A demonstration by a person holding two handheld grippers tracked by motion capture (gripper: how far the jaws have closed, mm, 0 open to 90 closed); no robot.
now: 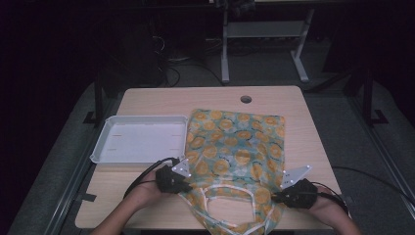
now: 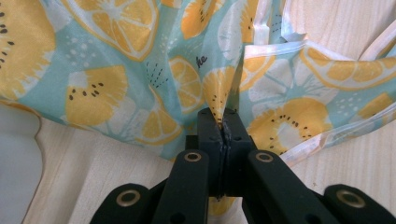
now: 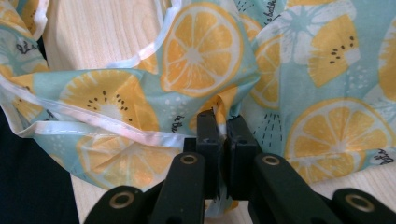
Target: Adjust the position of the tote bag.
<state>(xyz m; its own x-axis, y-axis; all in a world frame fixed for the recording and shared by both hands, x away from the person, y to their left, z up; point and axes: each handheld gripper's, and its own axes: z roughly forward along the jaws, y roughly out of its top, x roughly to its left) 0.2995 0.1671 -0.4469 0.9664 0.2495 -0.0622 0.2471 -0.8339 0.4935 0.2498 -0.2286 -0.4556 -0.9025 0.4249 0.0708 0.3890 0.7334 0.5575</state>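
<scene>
Both grippers, left (image 1: 188,185) and right (image 1: 278,196), are pinching the bag (image 1: 235,147), jaws closed on fabric folds.
The bag (teal, printed with orange citrus slices, white-trimmed handles) is lying flat on the table (image 1: 147,100), beside a white tray (image 1: 139,139).

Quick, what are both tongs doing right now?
Left tongs: closed, pinching a fold of the fruit-print apron.
Right tongs: closed, pinching a fold at the apron's other side.
</scene>
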